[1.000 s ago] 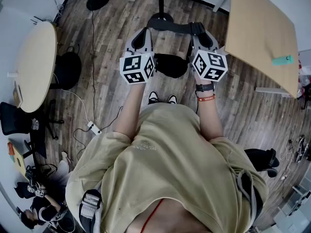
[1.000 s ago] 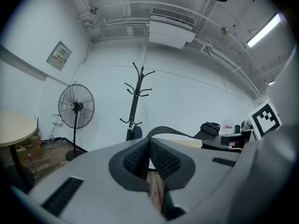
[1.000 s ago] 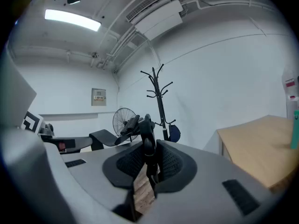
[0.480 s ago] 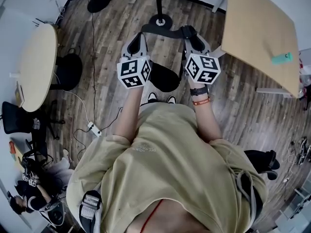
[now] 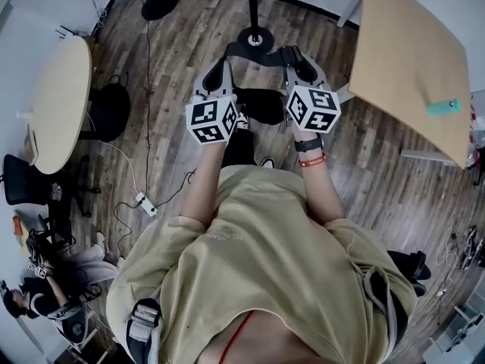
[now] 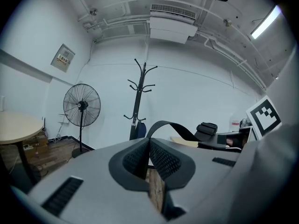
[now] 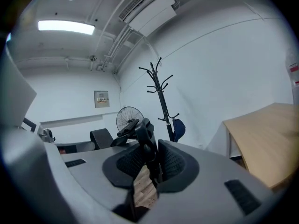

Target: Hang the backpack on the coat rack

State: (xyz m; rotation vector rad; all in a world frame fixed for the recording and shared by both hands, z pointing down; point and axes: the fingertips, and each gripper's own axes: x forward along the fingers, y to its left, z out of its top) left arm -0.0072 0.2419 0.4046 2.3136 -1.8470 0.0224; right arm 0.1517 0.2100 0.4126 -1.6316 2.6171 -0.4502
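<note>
Head view, backpack (image 5: 263, 105) hanging down, strap (image 5: 256, 48) crosswise between left gripper (image 5: 226, 54), right gripper (image 5: 291, 53)

Black backpack (image 5: 261, 106) held up before the rack (image 5: 251, 2).
Its strap (image 5: 261, 46) arches between my left fingers (image 6: 164, 161) and right fingers (image 7: 174, 164), both pinching it; the bag hangs below, the black rack upright just ahead.

In the head view the coat rack (image 5: 255, 38) shows only its round base and a length of pole that runs out past the top edge, while the backpack (image 5: 261, 106) lies mostly hidden behind the two marker cubes (image 5: 212, 120). In the left gripper view the strap (image 6: 170, 126) drops between the fingers (image 6: 164, 161) and vanishes behind the grey body of the left gripper (image 6: 149, 146). The counter (image 5: 409, 59) is cropped by the right edge.
</note>
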